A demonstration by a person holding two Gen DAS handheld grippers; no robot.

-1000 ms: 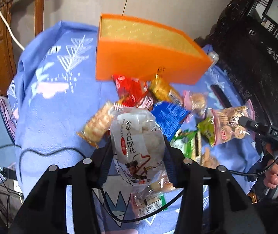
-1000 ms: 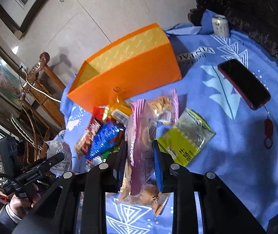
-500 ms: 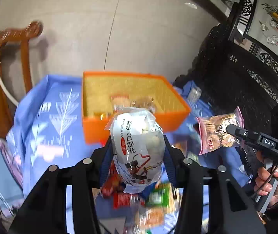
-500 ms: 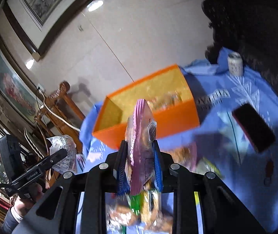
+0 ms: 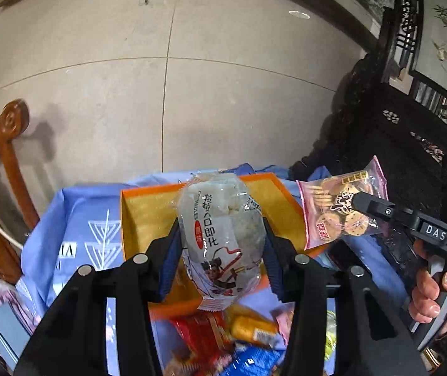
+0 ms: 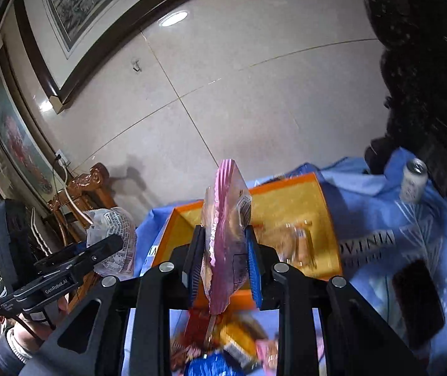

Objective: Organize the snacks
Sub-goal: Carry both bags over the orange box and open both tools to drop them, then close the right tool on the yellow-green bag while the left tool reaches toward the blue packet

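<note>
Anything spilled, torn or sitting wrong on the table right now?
Nothing looks damaged. Loose snack packets lie in a jumble on the blue cloth in front of the orange box. The drink can beyond the box appears tilted, though the fisheye view may exaggerate that.

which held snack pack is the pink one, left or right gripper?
The right gripper: its pink cookie pack is clamped edge-on. The left gripper holds a clear white pack with a red label and black characters.

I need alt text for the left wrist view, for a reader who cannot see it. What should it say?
The left tongs hold a white snack bag above an orange box on a blue tablecloth. To the right, the right tongs hold a pink biscuit bag. More snacks lie in front of the box.
</note>
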